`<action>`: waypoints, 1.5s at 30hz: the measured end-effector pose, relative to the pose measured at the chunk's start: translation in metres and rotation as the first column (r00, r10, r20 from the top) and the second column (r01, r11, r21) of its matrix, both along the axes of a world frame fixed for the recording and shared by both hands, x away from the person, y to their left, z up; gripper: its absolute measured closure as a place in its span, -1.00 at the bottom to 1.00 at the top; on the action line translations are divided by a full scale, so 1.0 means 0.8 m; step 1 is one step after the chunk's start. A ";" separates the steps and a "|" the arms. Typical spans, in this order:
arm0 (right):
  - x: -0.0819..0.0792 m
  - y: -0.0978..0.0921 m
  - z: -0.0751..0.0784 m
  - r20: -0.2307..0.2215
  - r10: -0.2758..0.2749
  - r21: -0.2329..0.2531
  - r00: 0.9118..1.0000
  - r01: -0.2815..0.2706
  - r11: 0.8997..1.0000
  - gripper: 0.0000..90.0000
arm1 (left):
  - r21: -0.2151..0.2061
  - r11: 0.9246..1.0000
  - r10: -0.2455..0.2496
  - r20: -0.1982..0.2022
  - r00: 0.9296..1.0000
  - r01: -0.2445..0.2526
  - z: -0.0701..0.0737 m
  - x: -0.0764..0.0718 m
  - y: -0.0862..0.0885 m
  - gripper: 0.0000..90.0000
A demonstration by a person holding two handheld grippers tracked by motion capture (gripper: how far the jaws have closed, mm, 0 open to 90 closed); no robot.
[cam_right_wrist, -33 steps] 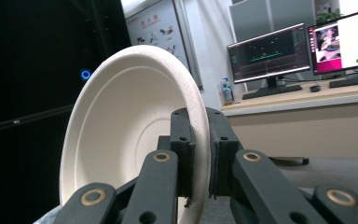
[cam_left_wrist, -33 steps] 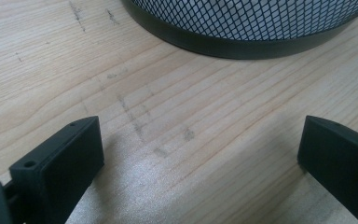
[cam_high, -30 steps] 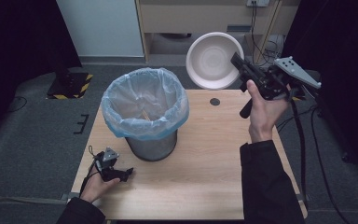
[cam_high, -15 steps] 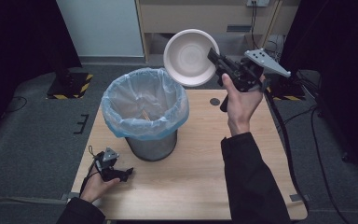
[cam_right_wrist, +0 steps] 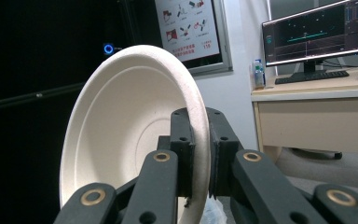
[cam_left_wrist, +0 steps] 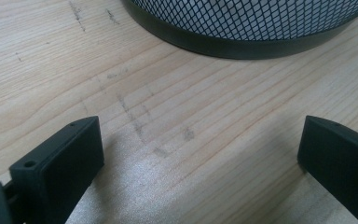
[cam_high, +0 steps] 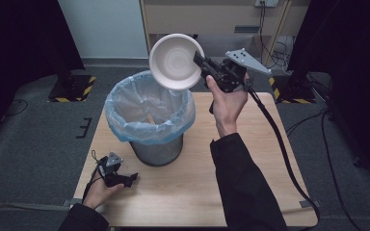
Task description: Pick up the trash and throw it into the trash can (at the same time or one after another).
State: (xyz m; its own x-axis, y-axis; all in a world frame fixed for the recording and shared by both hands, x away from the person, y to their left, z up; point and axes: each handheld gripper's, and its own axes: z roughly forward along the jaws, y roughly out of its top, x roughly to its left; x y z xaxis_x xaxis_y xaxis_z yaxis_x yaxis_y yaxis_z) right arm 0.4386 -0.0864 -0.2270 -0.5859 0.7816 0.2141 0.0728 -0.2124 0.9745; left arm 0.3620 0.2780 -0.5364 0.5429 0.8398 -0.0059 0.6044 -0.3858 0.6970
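The right gripper is clenched on the rim of a white paper bowl, held up on edge in the air at about 1 o'clock from the mesh bin, its lower edge just above the far rim of the blue liner bag. In the right gripper view the fingers pinch only a narrow strip of the bowl's rim, so the hold looks thin: a quick turn of the wrist could let the light bowl pivot or slide out early. Since the bowl hangs over the bin's far edge rather than its middle, a release here would likely strike the rim and tip outward, falling behind the surface toward 12 o'clock onto the floor. The bowl is also nearly as wide as the bin mouth, so dropped flat it might bridge the opening or snag the loose liner instead of going in; an edge-first entry seems safer. The left gripper rests on the surface at about 7 o'clock from the bin, its fingers spread apart on nothing, so it does not brace the bin if the bowl knocks it.
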 end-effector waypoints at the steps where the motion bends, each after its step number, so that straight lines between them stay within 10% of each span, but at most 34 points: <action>1: 0.001 0.003 -0.001 0.000 0.001 -0.004 1.000 -0.001 1.000 0.85 | 0.000 1.000 0.000 0.000 1.000 0.000 0.000 0.000 0.000 -1.00; 37: 0.022 0.077 -0.070 -0.119 0.039 -0.173 0.992 -0.059 0.983 0.83 | 0.000 1.000 -0.002 0.000 1.000 0.002 0.000 0.000 0.000 -1.00; 45: 0.024 0.079 -0.073 -0.157 0.083 -0.160 0.984 -0.108 0.981 0.34 | -0.002 1.000 -0.003 0.001 1.000 0.003 0.000 0.000 0.000 -1.00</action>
